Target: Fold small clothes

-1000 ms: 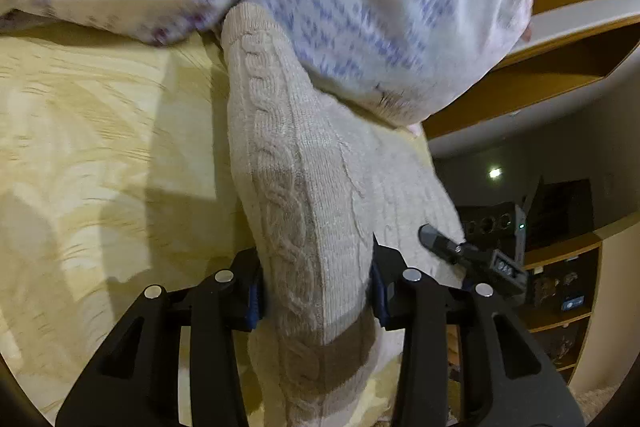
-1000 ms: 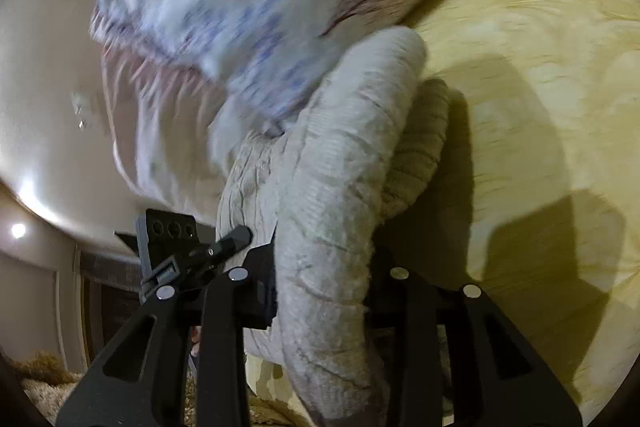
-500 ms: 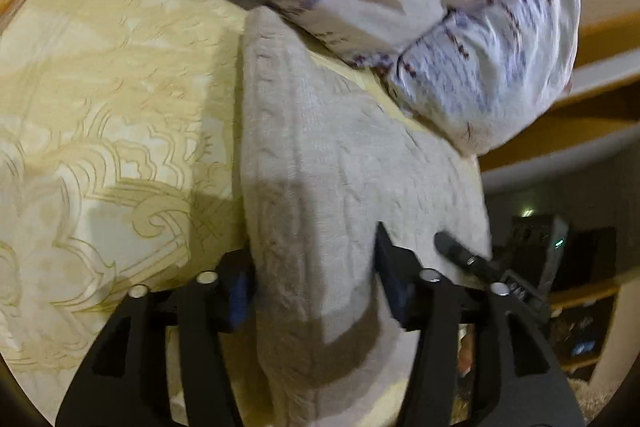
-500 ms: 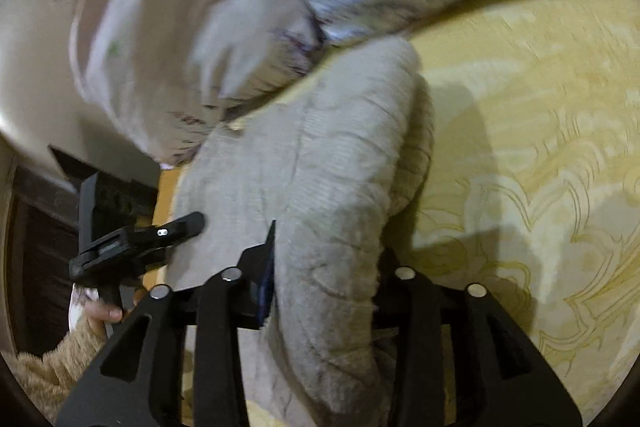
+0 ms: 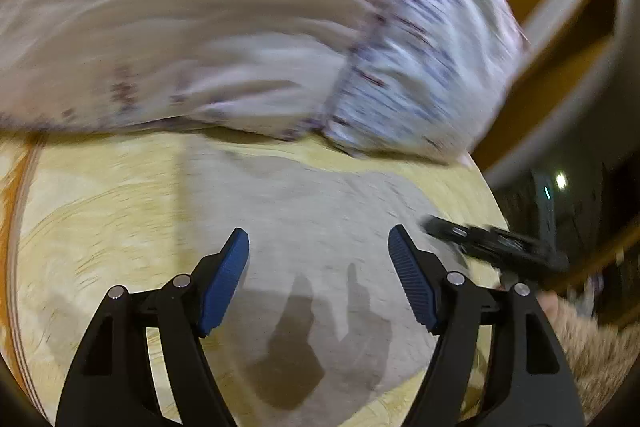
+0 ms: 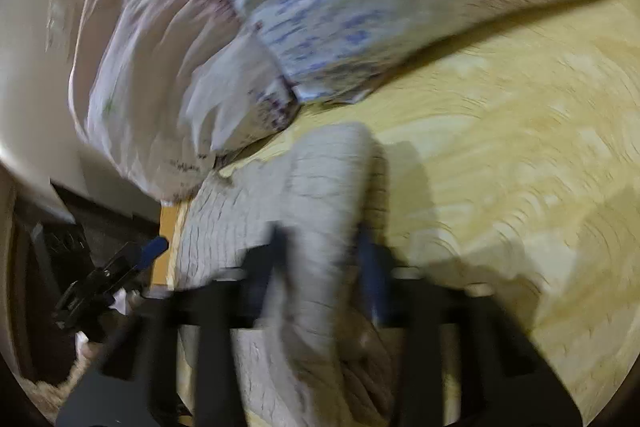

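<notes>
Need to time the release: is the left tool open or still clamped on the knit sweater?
Open. The left tool has both blue pads spread apart, and the knit sweater lies flat between them, unpinched.

A beige cable-knit sweater [image 6: 320,195] lies on a pale yellow ornamented bedspread [image 6: 500,155], beside a white pillow [image 5: 400,67] with blue-purple print.

Left gripper [image 5: 318,277] at lower centre, jaws spread wide, nothing between. Right gripper [image 6: 320,267] at lower centre, blurred, clamped on a knit [image 6: 320,195] fold.
</notes>
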A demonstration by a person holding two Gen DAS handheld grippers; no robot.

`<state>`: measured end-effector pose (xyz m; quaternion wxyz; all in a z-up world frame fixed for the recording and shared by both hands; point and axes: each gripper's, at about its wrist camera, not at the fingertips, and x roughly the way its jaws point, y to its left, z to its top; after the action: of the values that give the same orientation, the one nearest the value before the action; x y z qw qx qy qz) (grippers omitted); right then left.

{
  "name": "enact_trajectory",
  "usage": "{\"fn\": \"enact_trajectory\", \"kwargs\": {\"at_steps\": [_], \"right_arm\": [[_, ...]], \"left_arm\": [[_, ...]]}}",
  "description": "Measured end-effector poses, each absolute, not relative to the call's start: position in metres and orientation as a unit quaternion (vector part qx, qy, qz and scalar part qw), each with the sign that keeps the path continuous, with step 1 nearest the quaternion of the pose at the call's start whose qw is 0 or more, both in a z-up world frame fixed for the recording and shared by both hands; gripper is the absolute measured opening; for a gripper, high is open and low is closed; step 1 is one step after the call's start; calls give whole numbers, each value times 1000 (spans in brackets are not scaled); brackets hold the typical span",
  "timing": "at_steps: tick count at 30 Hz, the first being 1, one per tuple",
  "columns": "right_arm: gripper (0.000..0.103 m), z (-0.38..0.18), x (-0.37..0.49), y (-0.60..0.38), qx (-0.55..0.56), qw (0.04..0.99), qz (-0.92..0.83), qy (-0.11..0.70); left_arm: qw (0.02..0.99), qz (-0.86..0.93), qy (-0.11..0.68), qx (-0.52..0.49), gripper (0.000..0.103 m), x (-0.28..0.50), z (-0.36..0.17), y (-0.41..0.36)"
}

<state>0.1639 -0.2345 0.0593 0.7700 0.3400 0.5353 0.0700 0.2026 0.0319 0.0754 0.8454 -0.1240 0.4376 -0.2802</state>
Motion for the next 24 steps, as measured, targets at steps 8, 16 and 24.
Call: {"fn": "enact_trajectory", "kwargs": {"at_steps": [8, 16, 24], "right_arm": [[10, 51, 176, -234, 269, 783, 17, 560], [30, 44, 178, -238, 256, 778, -4, 574], [29, 106, 131, -210, 195, 835, 80, 508]], "left_arm": [[819, -271, 495, -99, 67, 228, 43, 1], [820, -267, 493, -119, 62, 233, 37, 8], [858, -225, 455, -75, 72, 181, 66, 29]]}}
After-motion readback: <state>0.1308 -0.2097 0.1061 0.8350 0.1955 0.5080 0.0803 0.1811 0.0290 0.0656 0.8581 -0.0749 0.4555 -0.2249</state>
